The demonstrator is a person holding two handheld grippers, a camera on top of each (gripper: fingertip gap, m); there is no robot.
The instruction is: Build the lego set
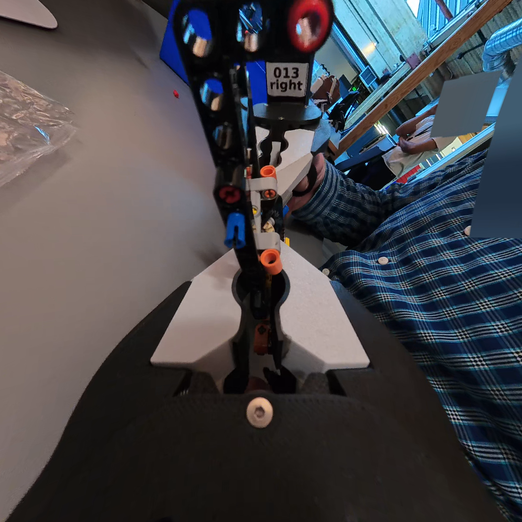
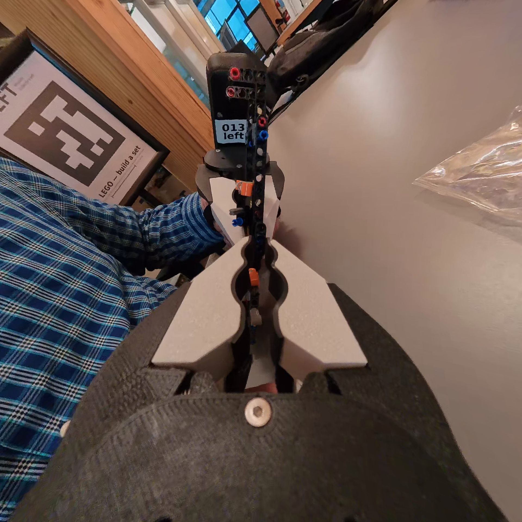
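Observation:
A long black lego beam assembly (image 1: 243, 158) carries red (image 1: 308, 25), blue (image 1: 235, 230) and orange (image 1: 270, 261) pins and grey connectors. It is held in the air between both grippers. My left gripper (image 1: 260, 254) is shut on one end of it. My right gripper (image 1: 271, 180) faces it from the far side, partly hidden by the beam. In the right wrist view my right gripper (image 2: 259, 243) is shut on the other end of the assembly (image 2: 258, 175). The left gripper (image 2: 251, 223) shows beyond it, its white fingers (image 2: 220, 203) closed around the beam.
A grey table (image 1: 99, 197) lies beneath. On it are a clear plastic bag (image 1: 25, 124) (image 2: 480, 169), a small red piece (image 1: 175, 93) and a blue box (image 1: 169, 56). A framed sign (image 2: 70, 130) stands by the plaid-sleeved arm (image 2: 169, 226). Another person (image 1: 412, 141) sits far off. The tips of both grippers are at nearly the same place.

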